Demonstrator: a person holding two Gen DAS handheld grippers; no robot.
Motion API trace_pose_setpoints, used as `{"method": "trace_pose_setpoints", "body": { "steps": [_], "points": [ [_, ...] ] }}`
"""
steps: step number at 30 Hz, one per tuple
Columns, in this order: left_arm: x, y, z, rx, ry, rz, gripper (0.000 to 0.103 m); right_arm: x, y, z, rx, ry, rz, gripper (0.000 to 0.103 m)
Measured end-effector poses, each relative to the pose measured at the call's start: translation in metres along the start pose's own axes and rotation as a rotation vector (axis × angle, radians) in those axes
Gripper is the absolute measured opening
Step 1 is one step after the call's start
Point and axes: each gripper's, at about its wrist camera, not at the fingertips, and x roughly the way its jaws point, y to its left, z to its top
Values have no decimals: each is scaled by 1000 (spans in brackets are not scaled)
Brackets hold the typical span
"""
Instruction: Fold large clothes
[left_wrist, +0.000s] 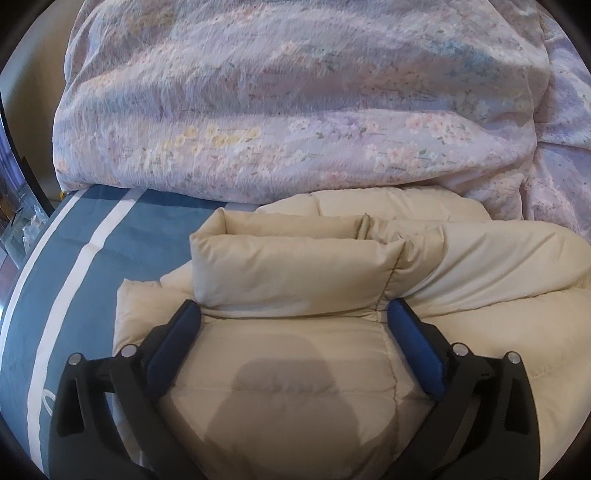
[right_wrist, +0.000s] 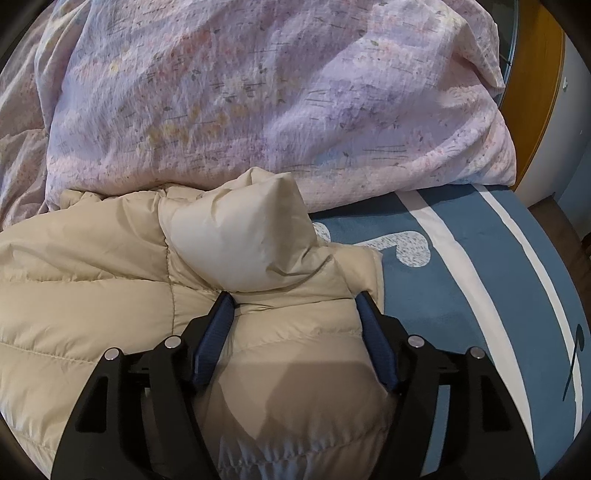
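A cream quilted puffer jacket (left_wrist: 295, 266) lies on a blue bed sheet with white stripes (left_wrist: 92, 266). My left gripper (left_wrist: 293, 314) is open, its blue-padded fingers (left_wrist: 184, 325) astride a bulge of the jacket just below a puffy raised fold. In the right wrist view the jacket (right_wrist: 92, 266) fills the lower left, and my right gripper (right_wrist: 295, 302) is open with its fingers (right_wrist: 221, 317) on either side of a bulging part under a raised puffy piece (right_wrist: 240, 236). Whether either pad presses the fabric is unclear.
A bulky pink and lilac floral duvet (left_wrist: 277, 92) is heaped across the bed right behind the jacket, and also shows in the right view (right_wrist: 277, 92). The striped sheet (right_wrist: 461, 277) lies bare to the right. A wooden door frame (right_wrist: 535, 92) stands at far right.
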Motion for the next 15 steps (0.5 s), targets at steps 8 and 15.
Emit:
{"method": "trace_pose_setpoints", "body": {
  "steps": [8,15],
  "points": [
    [4,3,1,-11,6,-12,101,0,0,0,7,-1,3,70],
    [-16,16,-3,-41,3,-5,100,-16,-14,2,59,25,77,73]
  ]
}}
